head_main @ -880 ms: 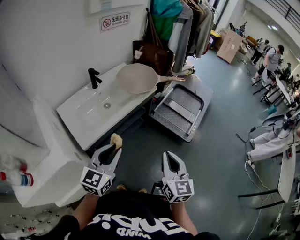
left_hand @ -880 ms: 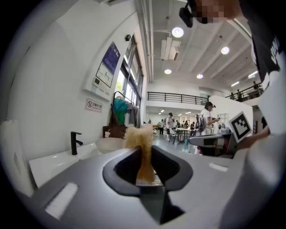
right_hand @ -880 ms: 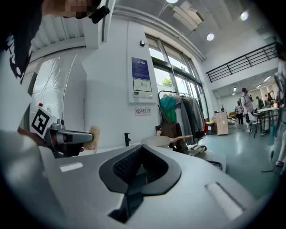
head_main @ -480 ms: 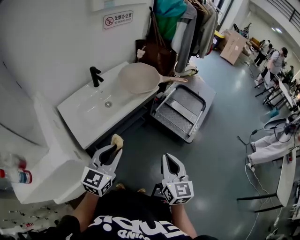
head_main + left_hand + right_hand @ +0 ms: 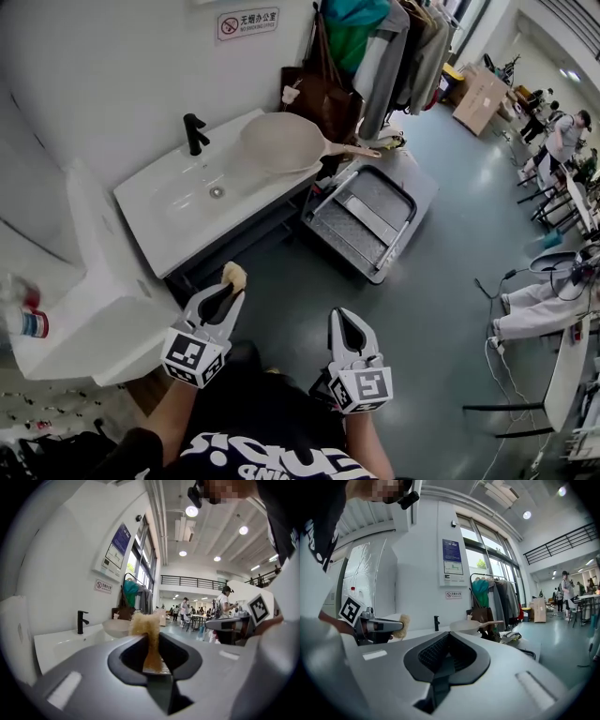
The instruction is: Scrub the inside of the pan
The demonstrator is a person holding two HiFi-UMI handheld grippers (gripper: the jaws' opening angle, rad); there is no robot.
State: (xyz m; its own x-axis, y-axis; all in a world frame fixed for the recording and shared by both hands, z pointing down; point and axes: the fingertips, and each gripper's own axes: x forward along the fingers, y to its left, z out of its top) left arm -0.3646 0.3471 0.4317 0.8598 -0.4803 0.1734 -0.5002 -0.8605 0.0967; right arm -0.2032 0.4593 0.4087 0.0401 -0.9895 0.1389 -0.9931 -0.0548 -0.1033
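A beige pan (image 5: 281, 141) rests on the right end of the white sink counter (image 5: 159, 239), its handle (image 5: 354, 150) sticking out to the right. My left gripper (image 5: 230, 287) is shut on a yellow sponge (image 5: 233, 275), held in the air a good way short of the counter's front edge. The left gripper view has the sponge (image 5: 146, 632) pinched between the jaws and the pan (image 5: 117, 627) far ahead. My right gripper (image 5: 345, 320) is shut with nothing in it, over the floor. In the right gripper view its jaws meet (image 5: 445, 641), and the pan (image 5: 471, 626) stands beyond.
A black faucet (image 5: 194, 133) stands at the back of the sink. Below the pan handle, a grey folding cart (image 5: 366, 220) lies on the floor. A brown bag (image 5: 314, 101) and hanging clothes (image 5: 375, 47) are behind the pan. A bottle (image 5: 26, 322) sits far left. People sit at desks (image 5: 562, 131) on the right.
The head view has shifted slightly, so sink and pan sit a little higher and to the right. Both grippers keep their places, and the sponge stays in the left one.
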